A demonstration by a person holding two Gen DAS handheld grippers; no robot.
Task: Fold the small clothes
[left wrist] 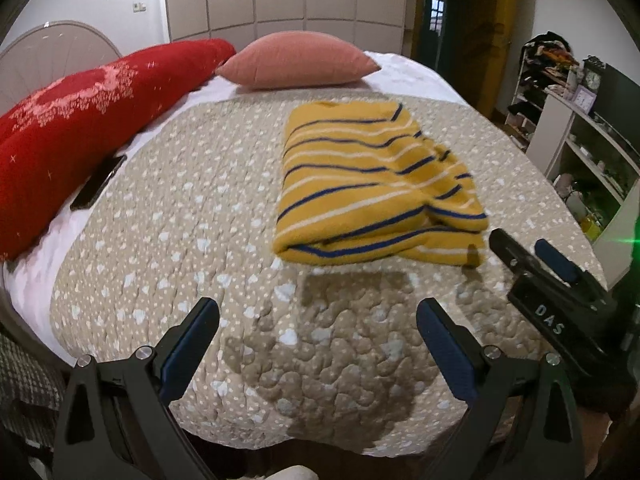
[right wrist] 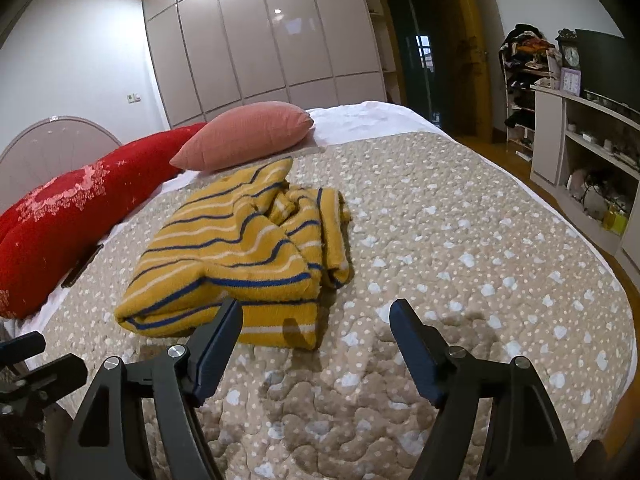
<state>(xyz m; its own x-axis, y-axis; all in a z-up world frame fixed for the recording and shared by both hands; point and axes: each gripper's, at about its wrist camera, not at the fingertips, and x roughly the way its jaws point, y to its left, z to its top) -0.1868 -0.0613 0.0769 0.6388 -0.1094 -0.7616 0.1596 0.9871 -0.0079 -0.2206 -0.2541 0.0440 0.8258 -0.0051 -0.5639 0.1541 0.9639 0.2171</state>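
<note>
On the bed, left side: a red bolster [left wrist: 72,128] with a pale snowflake pattern lies along the edge, and a dark phone [left wrist: 98,182] rests just beside it on the quilt.
Head of the bed: a pink pillow [left wrist: 298,60] sits on the white sheet, past the far end of the sweater.
Bed cover: a beige quilt [left wrist: 192,240] with white spots spreads across the mattress.
Task's thing: a yellow striped sweater [left wrist: 372,184], folded into a thick bundle, lies on the quilt right of centre in the left wrist view, its loose layers bunched along the right edge.
Left gripper [left wrist: 318,320]: jaws wide apart, nothing between them, above bare quilt short of the sweater's near edge.
Right gripper [right wrist: 316,322]: jaws apart and clear of the cloth, its left finger in front of the sweater's near edge.
Right side of the room: white shelves [right wrist: 580,152] with small items stand by the wall.
</note>
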